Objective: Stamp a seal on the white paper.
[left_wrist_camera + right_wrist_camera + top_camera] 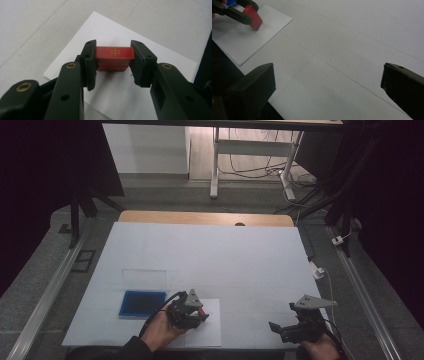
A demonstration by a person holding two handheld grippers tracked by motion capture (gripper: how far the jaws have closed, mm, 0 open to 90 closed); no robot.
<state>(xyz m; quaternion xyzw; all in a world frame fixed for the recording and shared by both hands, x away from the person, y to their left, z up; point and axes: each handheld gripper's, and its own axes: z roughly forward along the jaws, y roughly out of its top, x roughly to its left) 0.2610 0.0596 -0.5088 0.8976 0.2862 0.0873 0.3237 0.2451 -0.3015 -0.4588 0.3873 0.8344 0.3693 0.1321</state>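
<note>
Left gripper (113, 63) grips a small red rectangular block (115, 58) over a white paper sheet (155, 57); right gripper (328, 82) idle, jaws wide.

Block: red, gold cross-like mark and thin gold border on its upper face; long axis runs straight across from one jaw to the other, marked face tilted up toward the left gripper view's camera. It sits between the jaw tips, both pads pressed on its short ends, so clenched on the block. In the right gripper view its lower end is at or just above the sheet; contact cannot be told. Sheet lies at the near edge of the white surface (210, 255), left of centre. Flat blue tray (141, 303) just left of the sheet, clear lid (144, 279) beyond it. Right gripper (295, 322) near right corner, well apart, jaws released, nothing between them.
</note>
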